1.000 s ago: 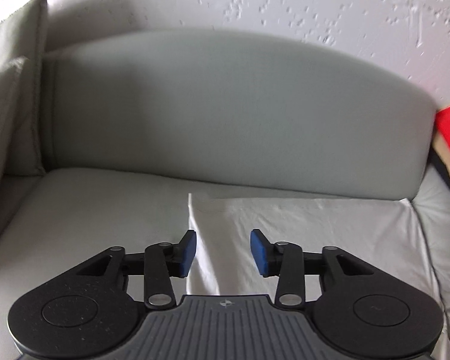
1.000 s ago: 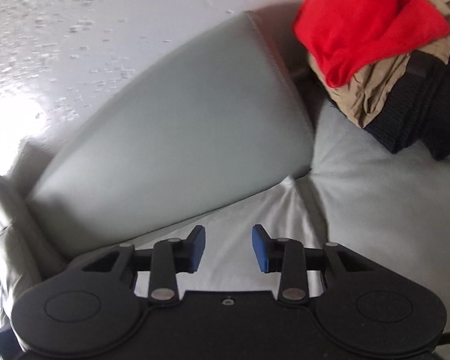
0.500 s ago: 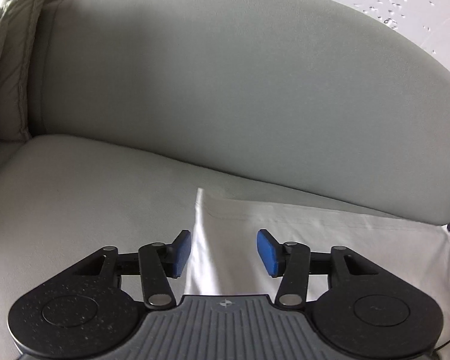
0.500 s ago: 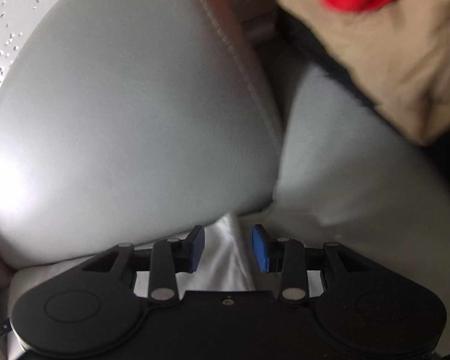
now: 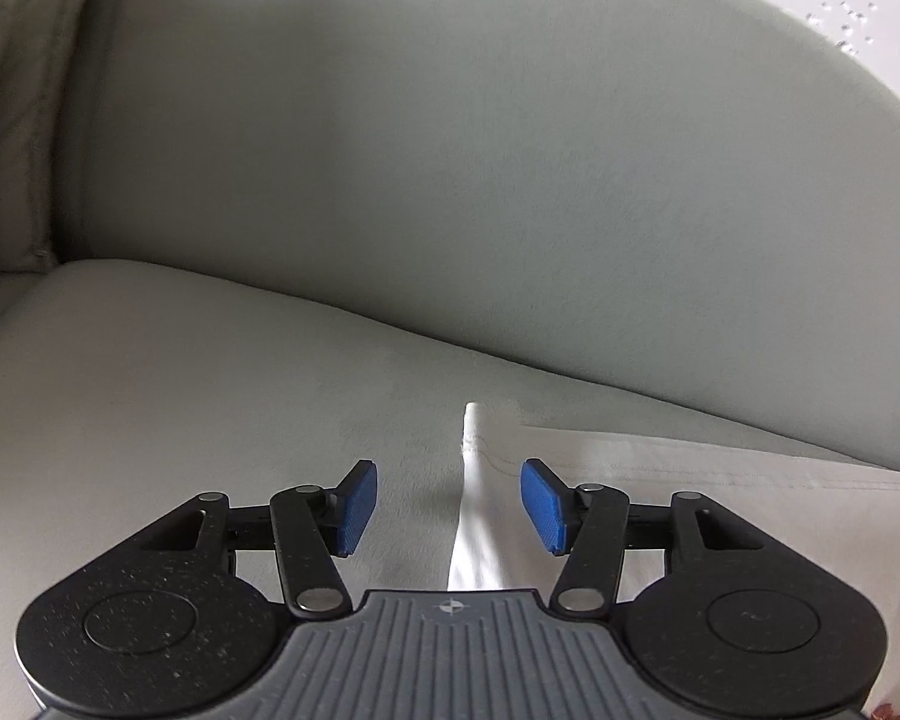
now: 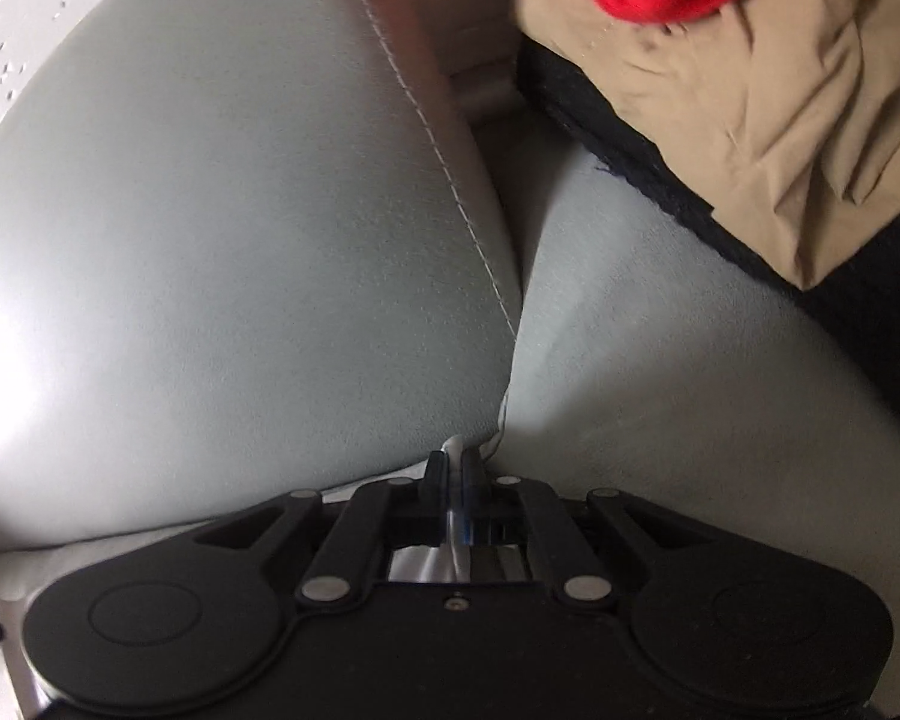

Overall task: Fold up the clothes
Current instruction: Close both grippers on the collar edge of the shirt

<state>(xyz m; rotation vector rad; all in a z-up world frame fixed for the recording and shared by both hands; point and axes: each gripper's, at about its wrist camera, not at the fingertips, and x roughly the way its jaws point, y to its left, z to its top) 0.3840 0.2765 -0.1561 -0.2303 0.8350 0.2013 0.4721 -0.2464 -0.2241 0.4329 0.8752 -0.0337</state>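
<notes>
Your right gripper [image 6: 455,468] has just closed, fingers clamped on the white garment [image 5: 660,480]'s corner, right at the sofa [image 5: 150,390] seat's back edge against the backrest [image 6: 240,240]. Your left gripper [image 5: 448,504] has its fingers apart, straddling the other raised corner without touching. A red, tan and black clothes pile [image 6: 750,90] sits near the right gripper.

White garment [image 5: 660,480] thin smooth matt cloth, sofa [image 5: 450,180] fine-napped matt grey upholstery with a stitched seam, pile [image 6: 750,90] of red knit, creased tan cotton, coarse black knit, wall [image 5: 840,6] rough-textured matt plaster.
</notes>
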